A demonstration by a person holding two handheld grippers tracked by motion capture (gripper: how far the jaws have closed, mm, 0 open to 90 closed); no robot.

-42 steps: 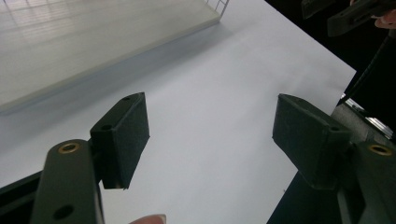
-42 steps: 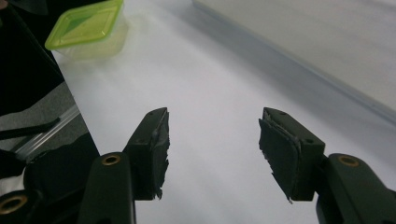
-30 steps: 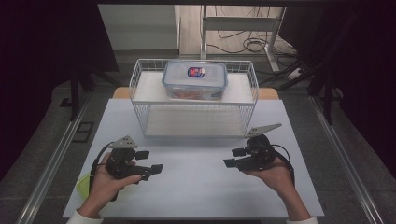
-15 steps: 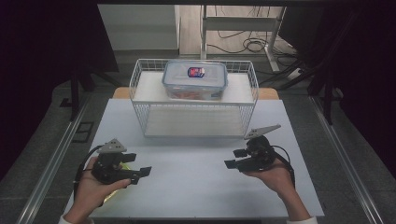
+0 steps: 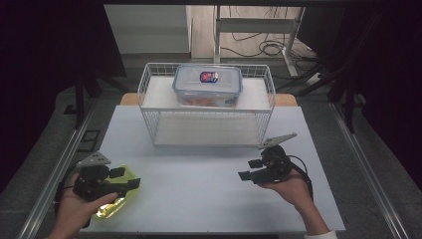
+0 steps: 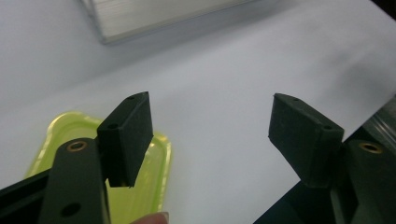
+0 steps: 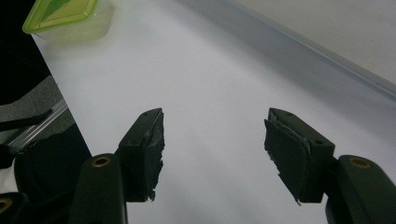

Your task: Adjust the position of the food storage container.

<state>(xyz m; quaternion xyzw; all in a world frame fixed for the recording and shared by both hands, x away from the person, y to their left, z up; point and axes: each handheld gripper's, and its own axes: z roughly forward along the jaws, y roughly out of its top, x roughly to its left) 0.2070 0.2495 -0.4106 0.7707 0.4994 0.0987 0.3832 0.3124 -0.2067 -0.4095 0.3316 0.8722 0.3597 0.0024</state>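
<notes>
Yellow-green container [image 5: 115, 191] sits at the lower left of the high view, on the near left corner of the white table [image 5: 209, 199], partly under the left gripper [image 5: 127, 180]. In the left gripper view its lid [image 6: 140, 186] fills the lower left of the frame, with one black jaw hanging just above its rim and the other out over bare table; the jaws stand wide apart and hold nothing. A fingertip [image 6: 152, 218] shows at the bottom edge of that view.

At the lower right of the high view the right gripper [image 5: 251, 170] hovers over bare table, well apart from the container, its jaws likewise spread and empty. In the right gripper view the container appears far off at the upper left [image 7: 70, 18].

Farther back, at the upper middle of the high view, a white wire basket [image 5: 149, 117] carries a clear lidded box [image 5: 207, 84] on its top shelf.

Judging from this, the step in hand is the approach to the container. The next move likely calls for lowering the left gripper so its jaws straddle the container's side, then closing squarely to avoid tipping it off the table edge.
</notes>
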